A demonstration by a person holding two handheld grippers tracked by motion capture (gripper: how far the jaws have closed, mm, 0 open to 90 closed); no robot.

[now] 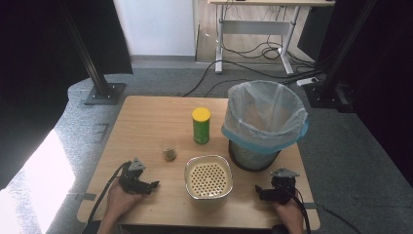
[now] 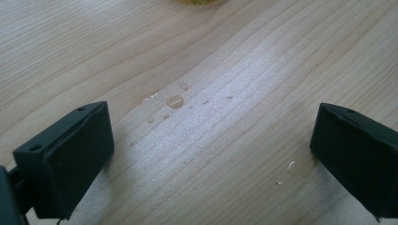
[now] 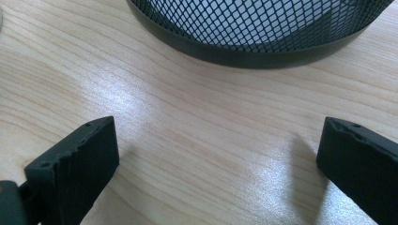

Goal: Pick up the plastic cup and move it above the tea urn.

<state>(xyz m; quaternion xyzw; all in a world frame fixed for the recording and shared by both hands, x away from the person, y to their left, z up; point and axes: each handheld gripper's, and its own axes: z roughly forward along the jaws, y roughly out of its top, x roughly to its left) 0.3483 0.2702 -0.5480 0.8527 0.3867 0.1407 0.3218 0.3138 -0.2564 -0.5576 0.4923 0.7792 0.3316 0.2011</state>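
On the wooden table (image 1: 146,122), my left gripper (image 1: 152,185) rests near the front left, open and empty, aimed toward a cream square basket with a perforated bottom (image 1: 208,177). In the left gripper view its jaws stand wide apart over bare wood with a few water drops (image 2: 174,101). My right gripper (image 1: 259,193) lies at the front right, open, pointing left toward the basket. The right gripper view has the black mesh bin's base (image 3: 263,28) just ahead of its spread jaws.
A mesh waste bin lined with a pale blue bag (image 1: 263,122) stands at the right. A green can with a yellow lid (image 1: 201,126) stands mid-table. A small round object (image 1: 169,154) lies left of the basket. Black frame posts and cables sit beyond the table.
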